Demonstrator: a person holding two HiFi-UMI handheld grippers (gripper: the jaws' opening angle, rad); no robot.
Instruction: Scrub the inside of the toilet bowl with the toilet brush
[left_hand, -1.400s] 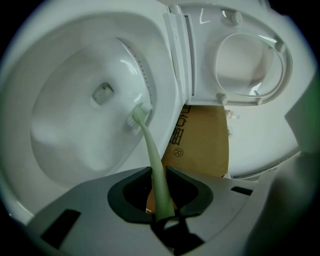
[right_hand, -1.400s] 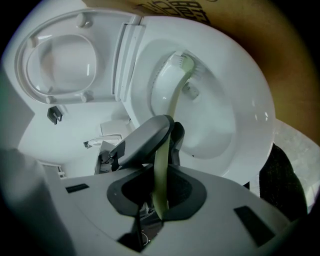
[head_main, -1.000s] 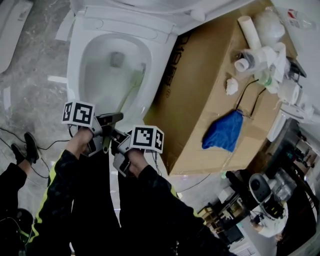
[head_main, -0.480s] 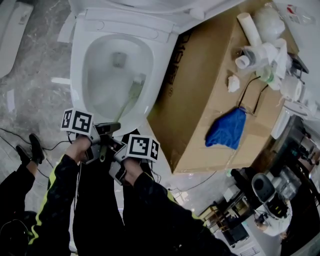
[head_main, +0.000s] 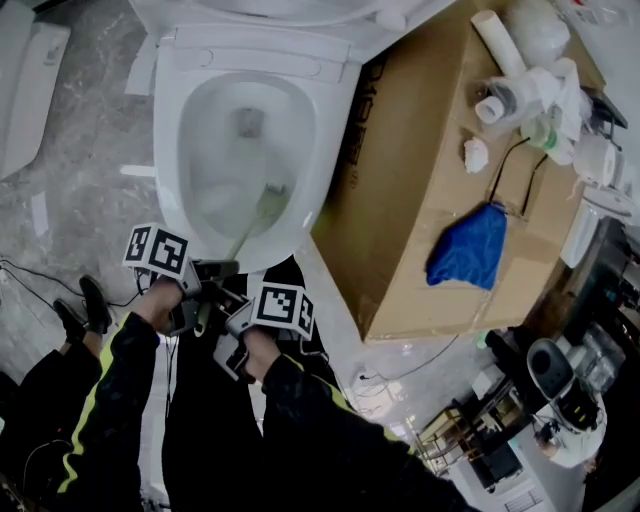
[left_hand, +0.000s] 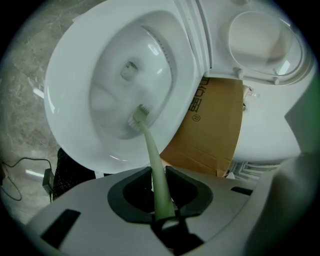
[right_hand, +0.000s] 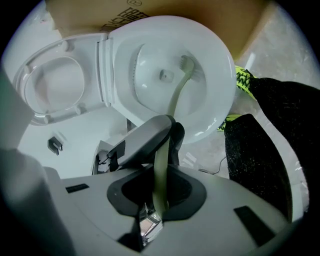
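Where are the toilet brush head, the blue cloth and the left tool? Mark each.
toilet brush head (left_hand: 138, 116), left gripper view, on the bristles.
blue cloth (head_main: 470, 248), head view, middle of the fabric.
left tool (left_hand: 158, 172), left gripper view, between its fingertips, on the clamped brush handle.

grey marble floor (head_main: 80, 130), big cardboard box (head_main: 440, 170) with blue cloth (head_main: 468, 248)
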